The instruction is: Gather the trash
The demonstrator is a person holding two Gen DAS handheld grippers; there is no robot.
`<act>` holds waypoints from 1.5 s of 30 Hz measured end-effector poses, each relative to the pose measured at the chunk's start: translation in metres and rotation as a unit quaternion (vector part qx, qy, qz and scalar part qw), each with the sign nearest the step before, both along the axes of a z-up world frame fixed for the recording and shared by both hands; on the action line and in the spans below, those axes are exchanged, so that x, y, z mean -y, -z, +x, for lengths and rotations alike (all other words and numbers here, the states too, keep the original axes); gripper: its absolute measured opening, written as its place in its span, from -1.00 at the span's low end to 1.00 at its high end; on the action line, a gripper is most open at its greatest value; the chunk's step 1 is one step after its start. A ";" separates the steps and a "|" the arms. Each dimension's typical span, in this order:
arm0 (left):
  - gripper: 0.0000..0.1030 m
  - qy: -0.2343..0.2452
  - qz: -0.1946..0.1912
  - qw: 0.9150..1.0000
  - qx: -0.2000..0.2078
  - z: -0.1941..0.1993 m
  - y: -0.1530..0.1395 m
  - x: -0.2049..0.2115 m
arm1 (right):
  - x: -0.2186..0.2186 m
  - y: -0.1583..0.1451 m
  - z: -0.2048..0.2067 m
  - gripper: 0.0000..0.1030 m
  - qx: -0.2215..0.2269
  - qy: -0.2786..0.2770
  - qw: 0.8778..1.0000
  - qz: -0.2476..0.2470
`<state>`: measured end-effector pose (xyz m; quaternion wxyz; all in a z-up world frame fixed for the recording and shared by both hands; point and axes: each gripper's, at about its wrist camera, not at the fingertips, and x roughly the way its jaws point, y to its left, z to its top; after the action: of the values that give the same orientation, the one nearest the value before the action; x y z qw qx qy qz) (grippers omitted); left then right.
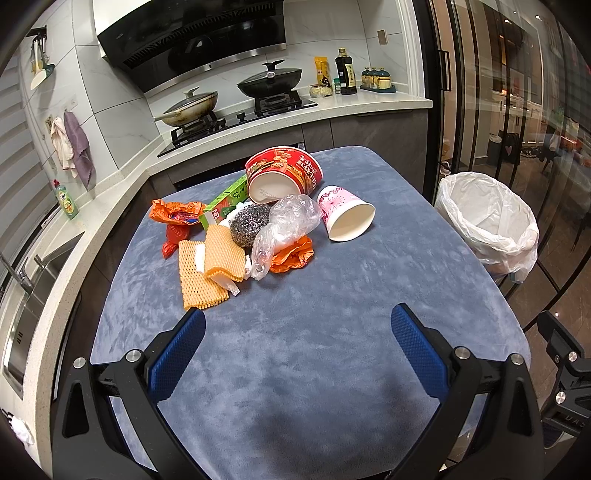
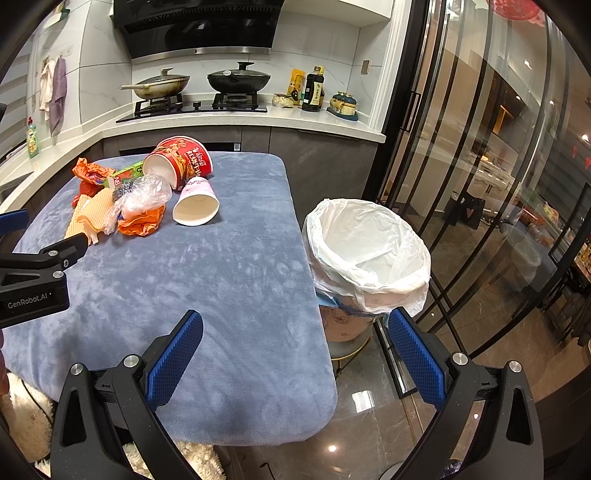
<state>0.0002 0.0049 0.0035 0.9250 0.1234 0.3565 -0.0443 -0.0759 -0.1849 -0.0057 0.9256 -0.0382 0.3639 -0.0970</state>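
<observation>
The trash point(image 1: 251, 225) is lying heaped toward the tabletop's point(image 1: 295, 350) far left corner, ahead of both tongs. The left tongs point(image 1: 297, 319) are hanging nearer, spread and empty; the right tongs point(image 2: 295, 325) are gaping too. The bin point(image 2: 369, 254) is standing off the right edge, its liner looking empty.

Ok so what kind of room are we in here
Most likely a home kitchen. There's a gas stove with two lidded pans under a range hood, and a sink set in the counter. A lined trash bin stands beside the cloth-covered table.
</observation>
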 end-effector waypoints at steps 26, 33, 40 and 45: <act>0.87 -0.040 -0.031 0.998 -0.032 0.032 0.023 -0.040 | -0.030 0.009 0.037 0.87 0.018 -0.011 1.000 0.002; 0.87 -0.087 -0.048 0.994 -0.049 0.066 0.037 -0.082 | -0.053 0.016 0.078 0.87 0.021 -0.032 0.999 0.014; 0.87 -0.134 -0.058 0.987 -0.061 0.102 0.052 -0.127 | -0.080 0.023 0.125 0.87 0.029 -0.056 0.998 0.015; 0.86 -0.163 -0.080 0.980 -0.078 0.132 0.068 -0.160 | -0.092 0.032 0.160 0.87 0.018 -0.063 0.997 0.031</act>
<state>0.1318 0.1645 -0.0641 0.8962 -0.0146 0.4379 0.0690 0.0846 -0.0932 -0.0376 0.9370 -0.0300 0.3468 -0.0280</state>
